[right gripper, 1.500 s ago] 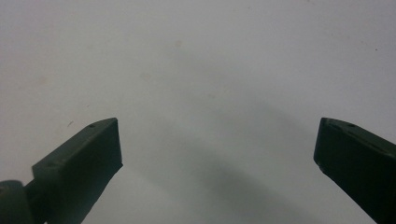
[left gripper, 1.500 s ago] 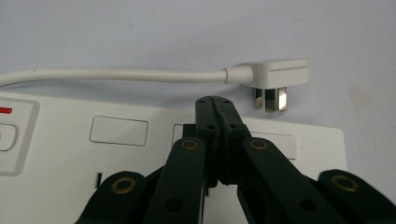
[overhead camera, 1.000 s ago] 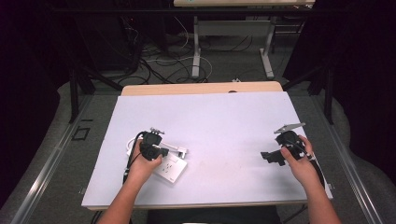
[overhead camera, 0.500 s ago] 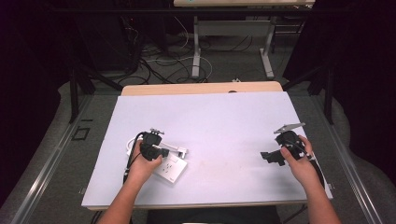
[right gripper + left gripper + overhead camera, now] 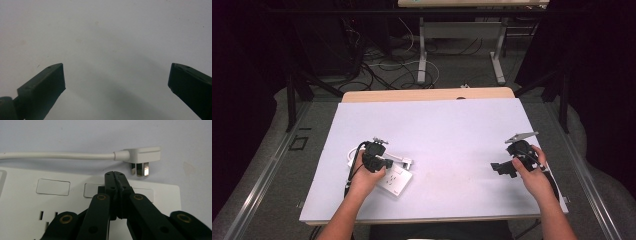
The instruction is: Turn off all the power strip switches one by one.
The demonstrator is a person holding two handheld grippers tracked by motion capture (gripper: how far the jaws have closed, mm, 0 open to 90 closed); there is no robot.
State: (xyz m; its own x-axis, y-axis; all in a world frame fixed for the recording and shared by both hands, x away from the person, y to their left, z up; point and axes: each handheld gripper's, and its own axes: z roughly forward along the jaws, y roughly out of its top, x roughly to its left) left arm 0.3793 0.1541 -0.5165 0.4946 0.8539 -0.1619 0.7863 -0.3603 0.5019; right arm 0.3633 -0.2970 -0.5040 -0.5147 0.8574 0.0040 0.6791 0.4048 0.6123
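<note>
1. Pale surface [image 5: 452,125]: nothing has shifted; both hands stay still.
2. Left gripper [image 5: 115,173], fully closed and empty, rests over power strip [image 5: 396,181], near-left; plug [image 5: 140,157] lies beside, unplugged.
3. Right gripper [image 5: 116,75] wide open, empty.

- Power strip [image 5: 395,181], plug [image 5: 407,162] and cord [image 5: 55,155]: obstacles at table's [image 5: 452,125] left front.
- Table centre and rear: open passage.

1 power strip [image 5: 396,181], 1 plug [image 5: 142,155] w/ cable [image 5: 55,155], 2 grippers
</note>
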